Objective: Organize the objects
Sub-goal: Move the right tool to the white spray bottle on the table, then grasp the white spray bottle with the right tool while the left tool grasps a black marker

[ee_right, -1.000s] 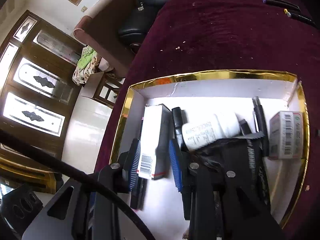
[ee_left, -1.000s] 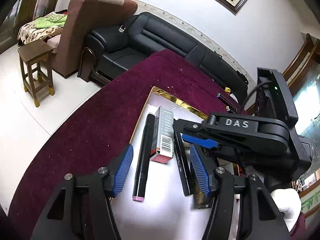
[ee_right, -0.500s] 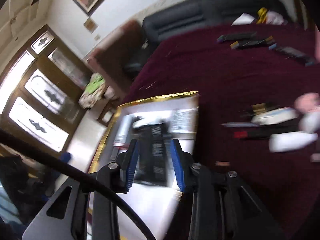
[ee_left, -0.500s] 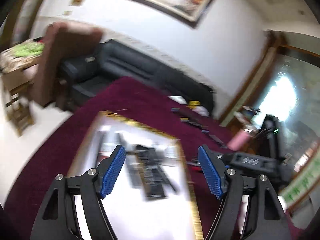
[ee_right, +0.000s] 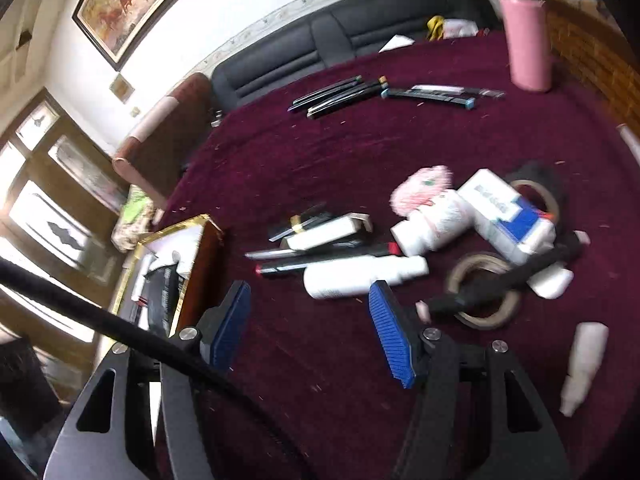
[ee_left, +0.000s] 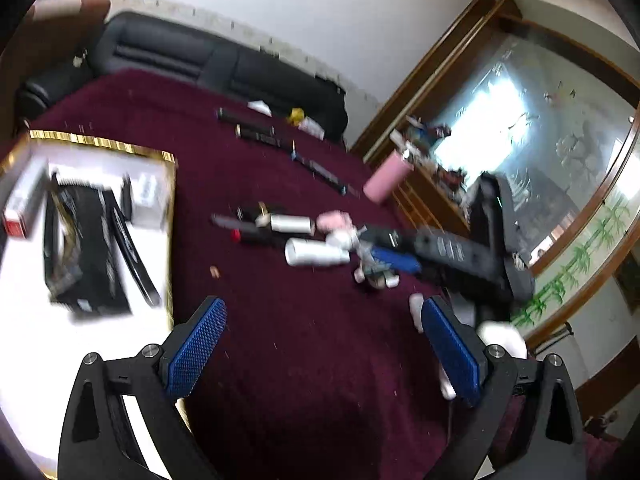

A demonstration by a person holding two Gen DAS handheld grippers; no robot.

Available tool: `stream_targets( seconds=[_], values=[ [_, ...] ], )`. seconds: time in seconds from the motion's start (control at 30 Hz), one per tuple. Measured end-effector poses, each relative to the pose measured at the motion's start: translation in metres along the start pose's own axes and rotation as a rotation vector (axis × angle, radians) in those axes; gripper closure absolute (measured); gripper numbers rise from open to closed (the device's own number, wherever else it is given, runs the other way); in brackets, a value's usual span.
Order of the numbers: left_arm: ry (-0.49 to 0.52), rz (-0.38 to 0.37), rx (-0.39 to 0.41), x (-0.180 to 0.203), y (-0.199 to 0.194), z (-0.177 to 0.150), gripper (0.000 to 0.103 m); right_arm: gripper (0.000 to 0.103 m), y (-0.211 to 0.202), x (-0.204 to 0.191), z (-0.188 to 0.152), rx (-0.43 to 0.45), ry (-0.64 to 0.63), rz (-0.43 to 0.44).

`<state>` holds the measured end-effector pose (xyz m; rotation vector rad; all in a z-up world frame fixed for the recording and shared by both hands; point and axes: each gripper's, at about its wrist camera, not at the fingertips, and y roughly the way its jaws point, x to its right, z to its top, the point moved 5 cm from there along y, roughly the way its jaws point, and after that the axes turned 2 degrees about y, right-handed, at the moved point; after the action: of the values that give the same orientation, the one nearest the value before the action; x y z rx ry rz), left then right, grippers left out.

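Observation:
My left gripper [ee_left: 322,312] hangs over bare maroon cloth just right of the gold-rimmed white box [ee_left: 100,142]. Its jaws are opening wide with nothing between them. The box holds a black carton [ee_left: 86,248], pens and small cartons. My right gripper [ee_right: 310,294] is opening too, empty, its tips just short of a lying white bottle [ee_right: 360,276]. That bottle belongs to a loose pile with pens [ee_right: 320,260], a white-and-blue carton [ee_right: 508,212] and tape rolls [ee_right: 480,300]. In the left wrist view the right gripper's blue pad [ee_left: 394,258] shows beside the pile's white bottle [ee_left: 316,254].
A pink tumbler [ee_right: 528,44] stands at the table's far right. A row of dark pens [ee_right: 344,94] lies near the far edge, a black sofa [ee_right: 360,32] behind. A small white bottle [ee_right: 584,364] lies near right. A black cable [ee_right: 120,328] crosses the right wrist view.
Both grippers have swung away from above the white box to the right, over the cloth toward the pile. Both jaws stand wider than before, the left much wider.

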<state>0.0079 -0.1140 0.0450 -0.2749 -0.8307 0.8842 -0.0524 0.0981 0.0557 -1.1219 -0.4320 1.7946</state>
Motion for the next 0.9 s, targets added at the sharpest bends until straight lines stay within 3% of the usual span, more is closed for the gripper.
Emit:
stream_targets(
  seconds=[0.07, 0.27, 0.4, 0.47, 0.8, 0.87, 0.9],
  values=[
    [0.003, 0.014, -0.018, 0.005, -0.002, -0.009, 0.007, 0.041, 0.017, -0.002, 0.008, -0.038, -0.014, 0.019],
    [-0.012, 0.069, -0.004, -0.004, -0.017, -0.011, 0.007, 0.042, 0.071, 0.007, 0.015, -0.144, -0.057, -0.050],
    [-0.027, 0.074, 0.014, -0.014, -0.022, -0.007, 0.007, 0.042, 0.071, 0.004, -0.008, -0.234, -0.069, 0.018],
    [-0.028, 0.075, 0.011, -0.017, -0.018, -0.005, 0.007, 0.042, 0.065, 0.003, -0.022, -0.252, -0.106, 0.006],
    [-0.014, 0.068, -0.031, -0.011, 0.011, -0.006, 0.007, 0.042, 0.046, 0.009, -0.062, -0.240, -0.183, -0.007],
    [0.003, 0.081, -0.041, -0.008, 0.016, -0.004, 0.007, 0.050, 0.045, 0.004, -0.069, -0.219, -0.217, -0.028],
    [0.032, 0.096, -0.051, -0.004, 0.020, -0.001, 0.007, 0.065, 0.044, 0.002, -0.073, -0.207, -0.238, -0.056]
  ],
)
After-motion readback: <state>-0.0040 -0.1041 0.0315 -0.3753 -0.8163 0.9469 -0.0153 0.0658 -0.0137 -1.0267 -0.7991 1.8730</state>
